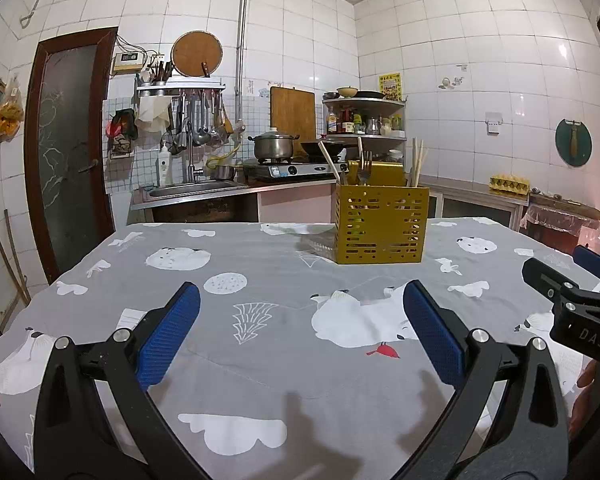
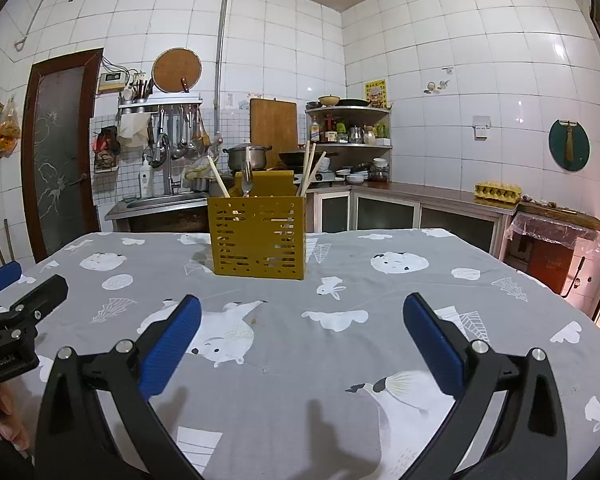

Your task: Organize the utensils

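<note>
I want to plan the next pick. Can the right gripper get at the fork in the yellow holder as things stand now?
Probably yes. The right gripper is open, and only bare tablecloth lies before the yellow holder. The fork sticks up above the rim, near chopsticks.

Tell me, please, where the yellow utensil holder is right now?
The yellow utensil holder stands upright at the table's far middle, beyond both open tongs.

Left gripper [image 1: 300, 320] and right gripper [image 2: 302, 322] hover side by side, jaws spread wide, empty.
</note>
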### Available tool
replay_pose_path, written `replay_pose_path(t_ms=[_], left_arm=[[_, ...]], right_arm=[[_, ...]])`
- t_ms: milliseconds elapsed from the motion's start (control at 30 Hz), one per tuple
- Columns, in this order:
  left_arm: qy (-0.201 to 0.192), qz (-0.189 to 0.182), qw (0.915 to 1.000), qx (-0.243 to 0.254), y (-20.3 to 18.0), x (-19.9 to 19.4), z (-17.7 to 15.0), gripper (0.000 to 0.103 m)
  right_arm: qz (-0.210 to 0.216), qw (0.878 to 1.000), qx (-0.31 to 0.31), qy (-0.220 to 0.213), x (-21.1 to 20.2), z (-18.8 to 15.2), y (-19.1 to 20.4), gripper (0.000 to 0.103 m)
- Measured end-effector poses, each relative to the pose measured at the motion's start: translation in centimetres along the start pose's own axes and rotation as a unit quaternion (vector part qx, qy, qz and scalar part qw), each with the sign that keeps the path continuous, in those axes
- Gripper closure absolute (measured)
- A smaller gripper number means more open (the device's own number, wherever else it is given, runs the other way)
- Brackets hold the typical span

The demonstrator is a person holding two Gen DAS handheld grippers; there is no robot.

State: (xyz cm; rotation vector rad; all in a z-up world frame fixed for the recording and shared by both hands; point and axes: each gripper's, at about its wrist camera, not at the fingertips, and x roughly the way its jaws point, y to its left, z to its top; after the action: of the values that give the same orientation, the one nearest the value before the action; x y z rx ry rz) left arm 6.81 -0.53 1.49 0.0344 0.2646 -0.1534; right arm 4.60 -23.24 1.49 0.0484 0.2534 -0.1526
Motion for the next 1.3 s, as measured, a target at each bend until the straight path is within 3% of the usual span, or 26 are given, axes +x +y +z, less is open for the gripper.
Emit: replay_pose_path(t_ms=[1300], left_arm=[[-0.007, 0.004, 1.0000, 0.003, -0.10, -0.33, 0.08, 0.005]], right_arm=[[-0.002, 1.000, 0.000, -0.008, -0.42, 0.26, 0.09, 0.004]])
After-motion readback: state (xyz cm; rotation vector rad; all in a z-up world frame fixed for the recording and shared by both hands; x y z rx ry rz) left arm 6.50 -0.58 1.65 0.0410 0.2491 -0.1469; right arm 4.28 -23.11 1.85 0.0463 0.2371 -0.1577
